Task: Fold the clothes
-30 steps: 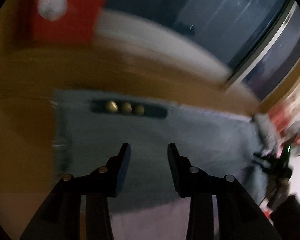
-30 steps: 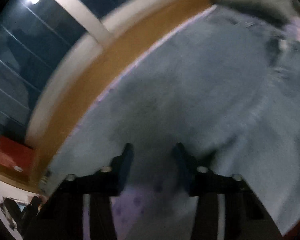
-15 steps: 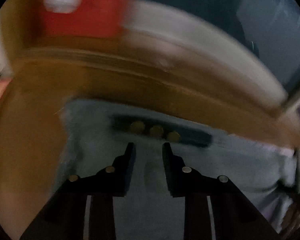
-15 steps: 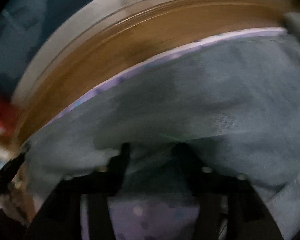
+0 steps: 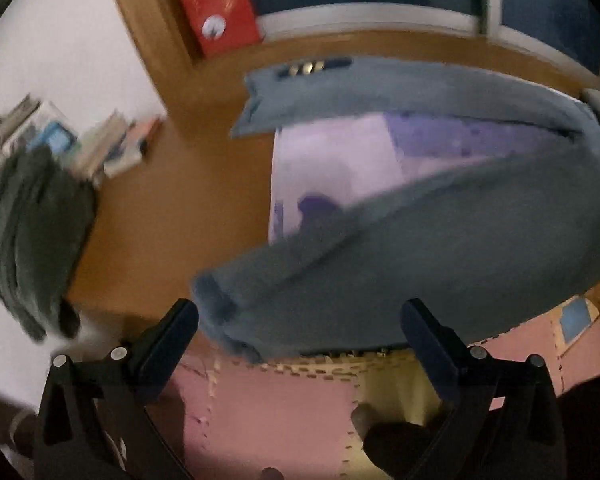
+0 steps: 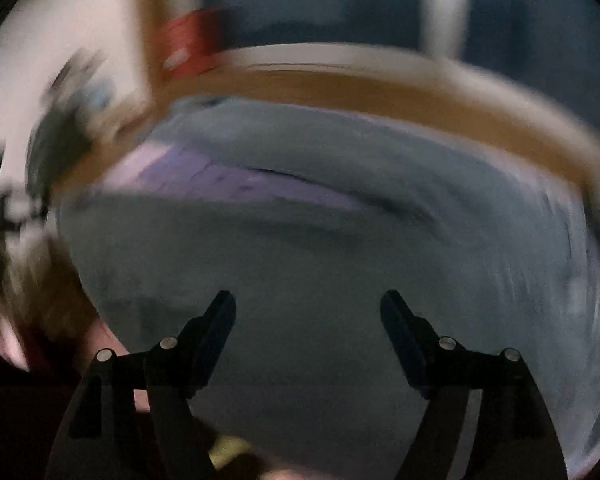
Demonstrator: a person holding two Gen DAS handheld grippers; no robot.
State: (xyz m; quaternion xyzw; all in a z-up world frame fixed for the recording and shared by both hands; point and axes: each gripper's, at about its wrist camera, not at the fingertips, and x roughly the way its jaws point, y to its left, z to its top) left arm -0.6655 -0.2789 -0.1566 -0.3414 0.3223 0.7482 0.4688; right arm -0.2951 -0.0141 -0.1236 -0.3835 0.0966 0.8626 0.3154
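garment: blue-grey soft fabric garment spread on the brown wooden tabletop, two long sections splayed, lilac spotted cloth showing between them; dark tab with three brass snaps at the far end.
left claw: left gripper has jaws opening, spread wide, nothing between them; near cuff edge of the garment just ahead of the fingertips, hanging over the table edge above the pink foam floor mat.
right claw: right gripper has jaws opening, well apart, not pressing on cloth; garment fills the view ahead and under it. Heavy blur, contact unclear.
step, we judge: regrasp for the next fold.
how to do well: we'd pick the near hem with both claws, spaced well apart, pinch only the top section, lift together, and lay it over the far section with edges lined up.
risk: catching the lilac cloth too; the overhanging cuff sliding off.
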